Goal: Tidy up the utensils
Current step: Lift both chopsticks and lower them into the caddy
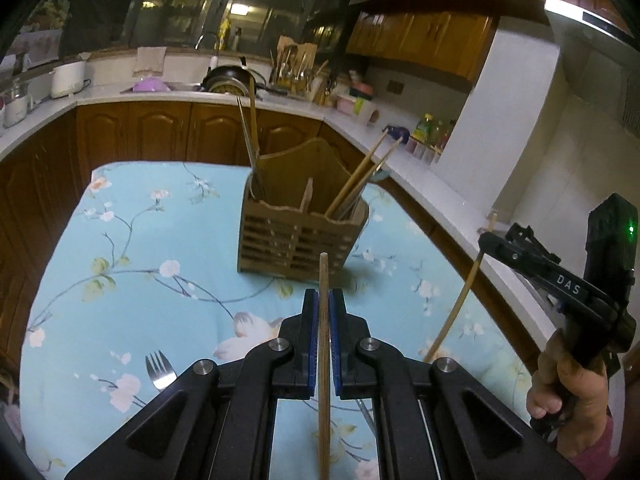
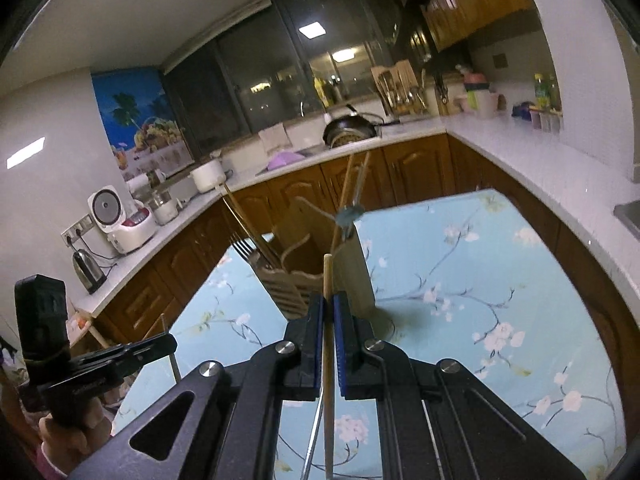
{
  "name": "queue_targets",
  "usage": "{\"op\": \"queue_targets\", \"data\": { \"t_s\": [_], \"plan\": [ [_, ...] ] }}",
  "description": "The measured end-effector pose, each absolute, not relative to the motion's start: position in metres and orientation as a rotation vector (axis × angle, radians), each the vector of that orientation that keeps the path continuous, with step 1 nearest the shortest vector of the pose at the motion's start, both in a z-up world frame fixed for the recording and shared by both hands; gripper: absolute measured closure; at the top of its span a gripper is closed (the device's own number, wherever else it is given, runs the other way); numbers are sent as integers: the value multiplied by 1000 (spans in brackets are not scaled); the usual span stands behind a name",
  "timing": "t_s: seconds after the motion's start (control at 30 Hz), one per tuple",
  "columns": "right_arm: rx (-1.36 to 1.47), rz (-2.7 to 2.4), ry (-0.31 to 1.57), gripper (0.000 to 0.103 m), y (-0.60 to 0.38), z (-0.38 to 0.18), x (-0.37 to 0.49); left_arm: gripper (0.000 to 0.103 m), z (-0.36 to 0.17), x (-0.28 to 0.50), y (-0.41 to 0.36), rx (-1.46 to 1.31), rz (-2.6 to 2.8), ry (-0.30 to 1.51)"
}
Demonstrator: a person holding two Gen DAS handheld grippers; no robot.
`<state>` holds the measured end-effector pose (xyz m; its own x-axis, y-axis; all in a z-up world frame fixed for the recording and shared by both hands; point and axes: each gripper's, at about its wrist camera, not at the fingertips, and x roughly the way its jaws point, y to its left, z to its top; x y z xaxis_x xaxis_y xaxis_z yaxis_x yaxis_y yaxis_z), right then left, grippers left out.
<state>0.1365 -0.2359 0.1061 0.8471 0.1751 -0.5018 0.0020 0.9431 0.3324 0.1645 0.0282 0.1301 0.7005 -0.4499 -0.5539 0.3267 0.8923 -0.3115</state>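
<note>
A wooden utensil holder (image 1: pixel 302 232) stands on the floral blue cloth (image 1: pixel 132 248), with chopsticks and utensils in its left and right compartments. My left gripper (image 1: pixel 324 298) is shut on a wooden chopstick (image 1: pixel 324 276) that points up toward the holder, a little in front of it. My right gripper (image 2: pixel 327 300) is shut on another wooden chopstick (image 2: pixel 327 276), close above the holder (image 2: pixel 352 276). The right gripper also shows in the left wrist view (image 1: pixel 486 240), holding its chopstick (image 1: pixel 456 312). A fork (image 1: pixel 160 368) lies on the cloth at lower left.
White counters (image 1: pixel 400 148) with brown cabinets run behind and to the right of the table. The sink area holds a wok (image 1: pixel 230 76) and a utensil rack. A rice cooker (image 2: pixel 120 220) and kettle (image 2: pixel 90 270) stand on the left counter.
</note>
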Motion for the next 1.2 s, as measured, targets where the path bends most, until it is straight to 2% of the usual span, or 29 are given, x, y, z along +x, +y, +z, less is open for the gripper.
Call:
{"op": "queue_targets", "data": {
  "t_s": [0.67,1.2],
  "plan": [
    [298,88,483,98,-228,125,150,100,148,182,46,-207,-400,553],
    [302,41,352,98,-238,161,196,100,179,236,59,-236,-359,398]
  ]
}}
